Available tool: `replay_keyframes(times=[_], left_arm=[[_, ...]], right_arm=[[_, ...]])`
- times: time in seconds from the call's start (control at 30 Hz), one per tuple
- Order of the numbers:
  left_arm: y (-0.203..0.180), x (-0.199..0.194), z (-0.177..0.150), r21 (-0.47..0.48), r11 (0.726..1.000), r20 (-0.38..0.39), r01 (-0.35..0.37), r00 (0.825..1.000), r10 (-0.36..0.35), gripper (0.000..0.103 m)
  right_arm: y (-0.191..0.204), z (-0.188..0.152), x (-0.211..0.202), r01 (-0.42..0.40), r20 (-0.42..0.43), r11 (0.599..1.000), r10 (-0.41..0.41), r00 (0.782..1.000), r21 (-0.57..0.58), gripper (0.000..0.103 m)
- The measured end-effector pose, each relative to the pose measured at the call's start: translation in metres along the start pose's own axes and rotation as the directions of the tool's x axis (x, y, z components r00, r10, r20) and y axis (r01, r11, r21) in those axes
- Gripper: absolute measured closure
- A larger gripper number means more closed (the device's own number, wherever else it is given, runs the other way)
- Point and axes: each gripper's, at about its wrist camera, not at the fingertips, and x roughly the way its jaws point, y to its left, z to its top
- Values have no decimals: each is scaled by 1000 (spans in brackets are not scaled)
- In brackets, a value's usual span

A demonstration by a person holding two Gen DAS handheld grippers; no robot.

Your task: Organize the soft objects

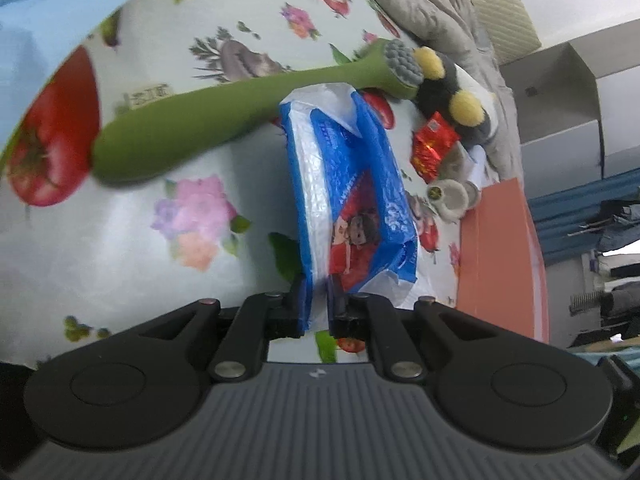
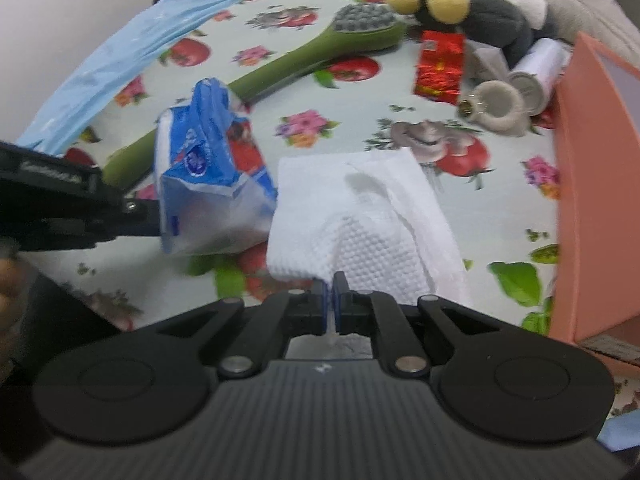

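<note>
My left gripper (image 1: 316, 300) is shut on the open end of a blue and white tissue packet (image 1: 344, 184), held above the flowered tablecloth. The same packet (image 2: 212, 176) shows at the left of the right wrist view, hanging from the left gripper (image 2: 154, 216). A white embossed tissue (image 2: 368, 216) hangs unfolded from my right gripper (image 2: 329, 300), which is shut on its near edge. Packet and tissue hang side by side, almost touching.
A green massage brush (image 2: 316, 52) lies across the tablecloth (image 2: 460, 216) behind the packet. A grey and yellow plush toy (image 2: 472, 12), a red foil pack (image 2: 440, 66), white rolls (image 2: 532, 76) and a salmon box (image 2: 600, 184) stand at the far right. A blue plastic sheet (image 2: 120, 64) lies left.
</note>
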Motion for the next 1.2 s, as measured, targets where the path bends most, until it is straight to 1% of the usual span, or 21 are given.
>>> replay_keyframes(times=[0.03, 0.13, 0.17, 0.2, 0.23, 0.27, 0.3, 0.4, 0.53, 0.6, 0.67, 0.73, 0.8, 0.87, 0.93, 1.0, 1.07, 1.1, 1.17, 1.2], left_arm=[[1, -1, 0, -3, 1000, 6, -7, 1000, 7, 92], [3, -6, 0, 5, 999, 29, -36, 999, 36, 86], [3, -8, -1, 7, 999, 31, -45, 999, 45, 79], [3, -10, -1, 6, 999, 36, -52, 998, 52, 67], [4, -12, -2, 6, 998, 41, -58, 997, 58, 60], [4, -14, -2, 5, 998, 47, -63, 997, 62, 51], [4, -17, -2, 5, 998, 57, -70, 996, 70, 50], [3, -28, -4, 11, 997, 83, -81, 993, 80, 50], [-6, -39, -6, 32, 996, 128, -81, 989, 76, 49], [-15, -40, -7, 47, 996, 143, -76, 987, 68, 49], [-21, -39, -8, 58, 996, 150, -69, 987, 60, 49], [-29, -34, -9, 70, 995, 149, -73, 987, 62, 48], [-38, -29, -11, 85, 994, 150, -75, 987, 62, 43], [-45, -22, -12, 102, 992, 146, -75, 987, 60, 41], [-51, -15, -14, 112, 990, 139, -91, 987, 75, 40], [-57, -10, -16, 131, 986, 143, -107, 986, 88, 40], [-63, -5, -17, 144, 980, 155, -136, 981, 113, 40], [-65, -3, -18, 149, 978, 162, -147, 979, 123, 40], [-68, -2, -19, 142, 973, 203, -181, 968, 150, 40], [-70, -1, -20, 136, 972, 223, -193, 962, 160, 40]], right_arm=[[1, 0, 0, -13, -2, 1000, 13, 1000, -2, 95], [0, 0, 0, -47, -7, 999, 47, 999, 8, 94], [0, 0, 0, -55, -9, 998, 56, 998, 11, 93], [-1, 0, -1, -60, -12, 998, 60, 998, 13, 82], [-2, -1, -1, -67, -12, 998, 67, 998, 16, 71], [-3, -2, -2, -74, -8, 997, 74, 997, 23, 53], [-5, -3, -4, -84, -1, 996, 84, 996, 30, 47], [-6, -4, -10, -118, 2, 992, 118, 993, 39, 48], [-11, -2, -24, -158, 70, 985, 154, 986, 65, 48], [-15, 0, -26, -141, 93, 988, 134, 987, 67, 46], [-20, 2, -23, -117, 98, 991, 110, 989, 67, 43], [-27, 2, -17, -92, 84, 993, 86, 993, 77, 43], [-33, 1, -11, -77, 76, 993, 70, 995, 92, 43], [-38, 1, -4, -67, 67, 992, 61, 996, 102, 43], [-41, 1, 3, -46, 54, 993, 40, 998, 104, 43], [-42, 1, 8, -44, 53, 994, 39, 998, 99, 43], [-43, 3, 14, -38, 48, 995, 34, 998, 93, 42], [-43, 3, 16, -32, 45, 995, 28, 999, 90, 39], [-42, 3, 20, -3, 30, 997, 1, 1000, 76, 30], [-42, 3, 22, 13, 25, 998, -15, 1000, 68, 30]])
